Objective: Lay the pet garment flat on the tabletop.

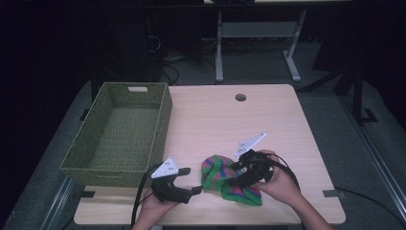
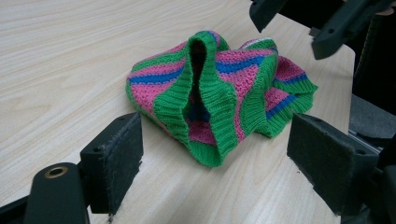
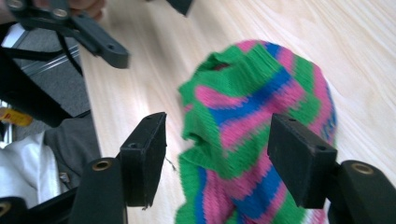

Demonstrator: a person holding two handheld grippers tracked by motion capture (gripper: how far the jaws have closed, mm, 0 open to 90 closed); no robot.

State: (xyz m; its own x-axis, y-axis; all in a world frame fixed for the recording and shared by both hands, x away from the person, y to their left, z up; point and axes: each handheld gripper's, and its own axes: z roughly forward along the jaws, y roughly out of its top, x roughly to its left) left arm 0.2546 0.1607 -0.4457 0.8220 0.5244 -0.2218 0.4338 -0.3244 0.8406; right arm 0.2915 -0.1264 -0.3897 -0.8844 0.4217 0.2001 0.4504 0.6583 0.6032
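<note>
On the wooden table (image 1: 287, 124), the striped knit hat (image 1: 225, 177) lies between the spread left claw (image 1: 191, 179) and under the spread right claw (image 1: 238, 173)

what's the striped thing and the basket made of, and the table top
Striped garment: knitted yarn, probably wool or acrylic; ribbed green edging and visible stitch rows, matte. Basket: woven olive fibre, maybe paper cord or wicker; the weave texture shows on its walls. Table: pale wood-grain surface, likely laminate; smooth with a slight sheen.

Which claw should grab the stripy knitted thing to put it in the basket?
Probably the left claw: it sits open beside the stripy knitted thing, on the side of the basket.
</note>
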